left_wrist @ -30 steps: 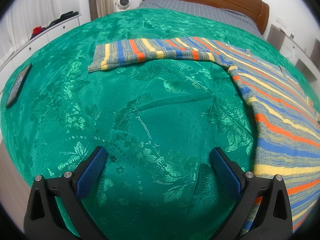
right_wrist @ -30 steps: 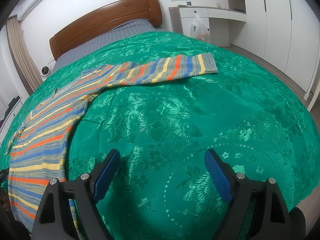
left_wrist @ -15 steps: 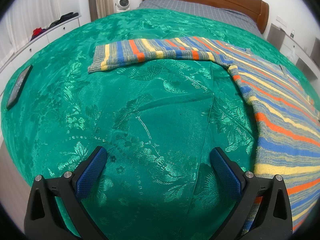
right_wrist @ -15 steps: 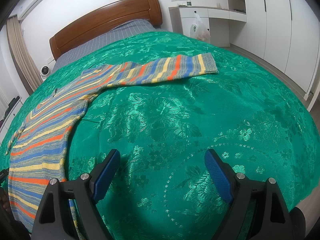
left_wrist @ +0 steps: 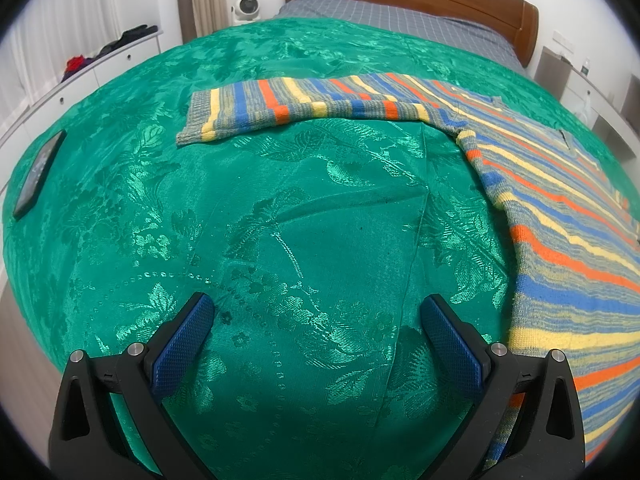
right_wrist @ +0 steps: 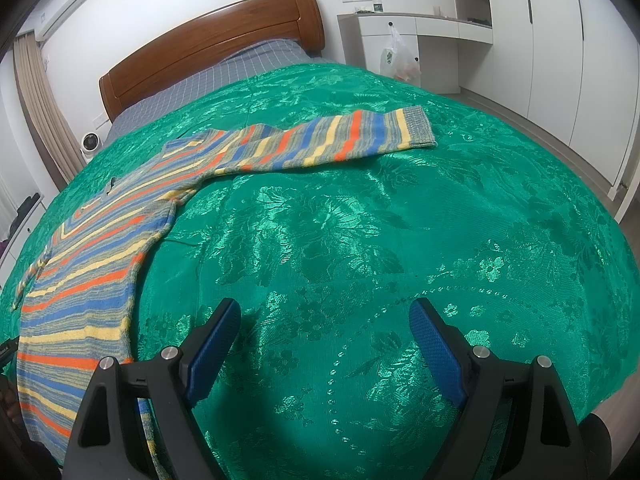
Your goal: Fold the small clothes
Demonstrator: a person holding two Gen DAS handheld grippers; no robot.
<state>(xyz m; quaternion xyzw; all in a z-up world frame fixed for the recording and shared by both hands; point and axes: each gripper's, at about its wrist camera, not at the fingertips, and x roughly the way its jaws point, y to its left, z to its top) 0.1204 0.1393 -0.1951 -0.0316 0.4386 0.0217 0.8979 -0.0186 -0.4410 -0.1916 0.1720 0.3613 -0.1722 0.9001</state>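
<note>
Left wrist view is showing the left gripper (left_wrist: 316, 316) hanging with its jaws spread wide and nothing between the blue pads, only green bedspread (left_wrist: 304, 216) beneath. Beyond it, the striped sweater (left_wrist: 560, 216) is lying flat on the bedspread, its body running up the right side of this view and one sleeve (left_wrist: 304, 108) stretching straight out leftward toward the far side of the bed, the cuff well apart from the gripper. A dark phone-like slab (left_wrist: 38, 174) is resting far left of the sweater, near the bed's edge. From the right wrist view, the right gripper (right_wrist: 322, 320) is likewise standing released and empty, with the sweater's body off to its left and the other sleeve (right_wrist: 340, 140) reaching rightward toward the wooden headboard (right_wrist: 212, 52) end. Compared with the pictures from a second ago, nothing is changing: both grippers are keeping the same place and tilt, and the garment is lying exactly as it was. That is suggesting a pause with the sweater spread out and no fold yet begun; the likely first step is taking a sleeve by its cuff and bringing it across the body. Both grippers are pointing steeply downward at the bedspread, each just beside the sweater's lower hem, one on either side.
</note>
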